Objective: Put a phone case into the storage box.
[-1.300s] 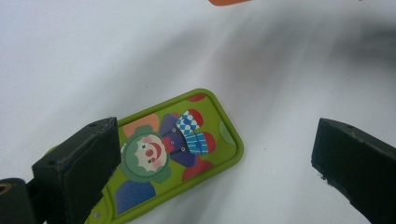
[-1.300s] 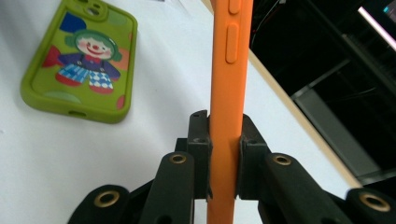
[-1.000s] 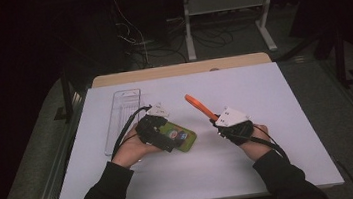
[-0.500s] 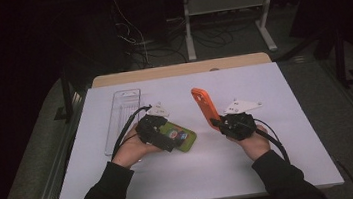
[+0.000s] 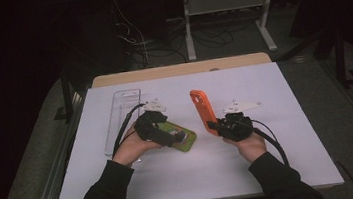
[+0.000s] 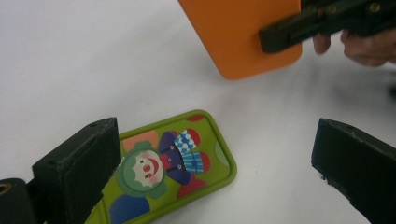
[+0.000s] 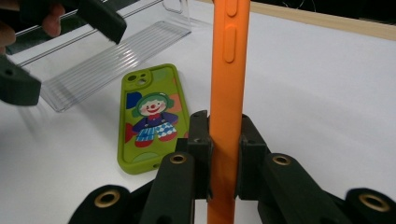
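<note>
1. The orange phone case is clamped edge-on in the right tongs; both pads press its faces near the lower end. It stands upright, its side buttons facing the right gripper view's camera, and it is clear of the table.
2. Compared with the earlier frames: a second ago the orange phone case lay low and slanted in front of the right tongs; half a second ago it was already raised; now it stands steeper and sits slightly nearer the table's centre.
3. The green clown case lies flat on the table, picture side up, unchanged in place. In the right gripper view it lies just left of the orange phone case, apart from it.
4. The left tongs stand wide open over the green clown case, as before. One jaw overlaps its end in the left gripper view; whether it touches cannot be told. The other jaw hangs over bare table.
5. The clear tray lies beyond the left hand, parallel to and near the table's left edge.
6. Open room: bare white surface lies right of the right hand, along the near edge and the far edge.
</note>
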